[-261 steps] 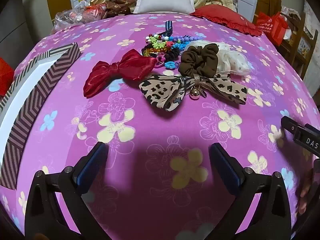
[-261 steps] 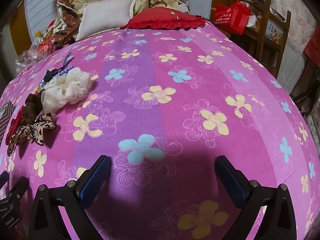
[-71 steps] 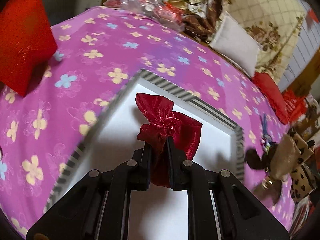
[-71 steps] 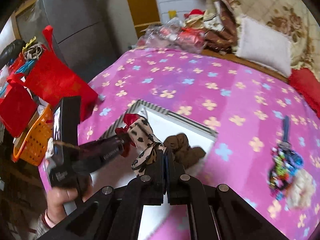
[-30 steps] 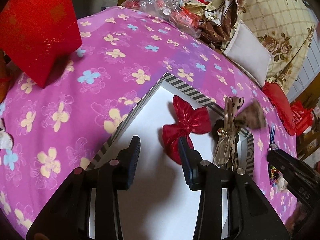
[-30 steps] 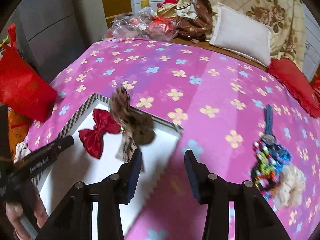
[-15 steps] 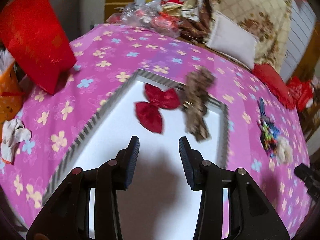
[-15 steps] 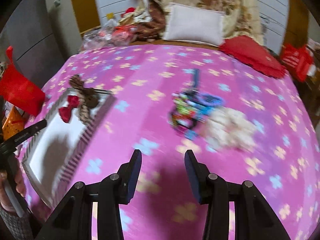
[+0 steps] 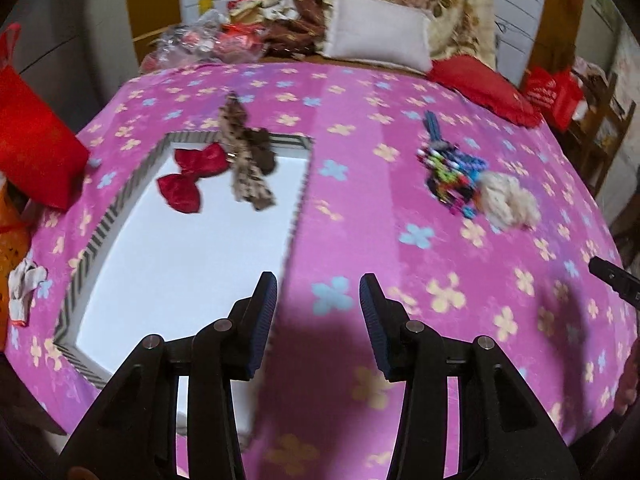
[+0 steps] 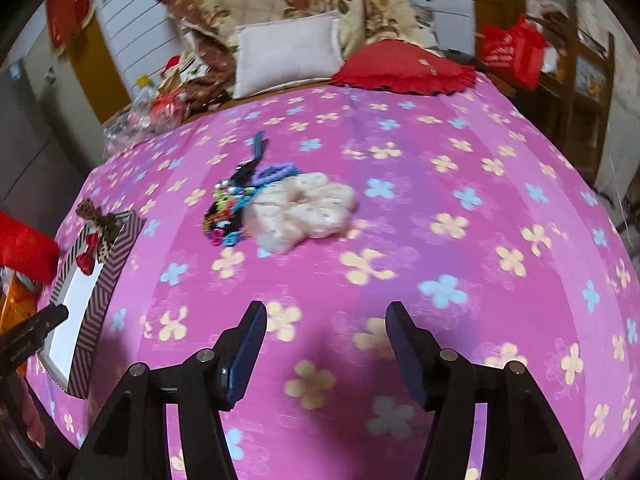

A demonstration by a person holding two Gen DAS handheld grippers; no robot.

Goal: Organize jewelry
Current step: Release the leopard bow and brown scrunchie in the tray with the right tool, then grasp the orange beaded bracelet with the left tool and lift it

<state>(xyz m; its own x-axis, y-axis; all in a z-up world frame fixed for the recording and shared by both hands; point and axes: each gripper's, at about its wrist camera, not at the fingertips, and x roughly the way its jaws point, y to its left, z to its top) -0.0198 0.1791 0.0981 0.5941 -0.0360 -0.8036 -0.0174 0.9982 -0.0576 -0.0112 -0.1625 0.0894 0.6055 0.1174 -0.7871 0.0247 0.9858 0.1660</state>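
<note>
A white box with a striped rim (image 9: 298, 200) lies on the left of the pink flowered bedspread. In it lie a red bow (image 9: 188, 180), a leopard bow (image 9: 244, 160) and a brown scrunchie (image 9: 262, 152). To the right, on the spread, sit a pile of colourful beads and clips (image 9: 452, 176) and a cream scrunchie (image 9: 508, 200). My left gripper (image 9: 317, 284) hovers by the box's right rim, jaws opening, nothing between them. My right gripper (image 10: 326, 312) faces the cream scrunchie (image 10: 308, 208) and the pile (image 10: 236, 200) from a distance, jaws opening and empty. The box (image 10: 108, 280) is at its left.
A red bag (image 9: 36, 152) and an orange basket (image 9: 12, 240) stand off the bed's left side. A white pillow (image 10: 288, 52) and a red cushion (image 10: 404, 68) lie at the far end. A wooden chair (image 10: 580, 80) stands at the right.
Both grippers have swung right, away from the box and towards the bead pile and cream scrunchie. Both pairs of jaws stand wider. The bows stay in the box.
</note>
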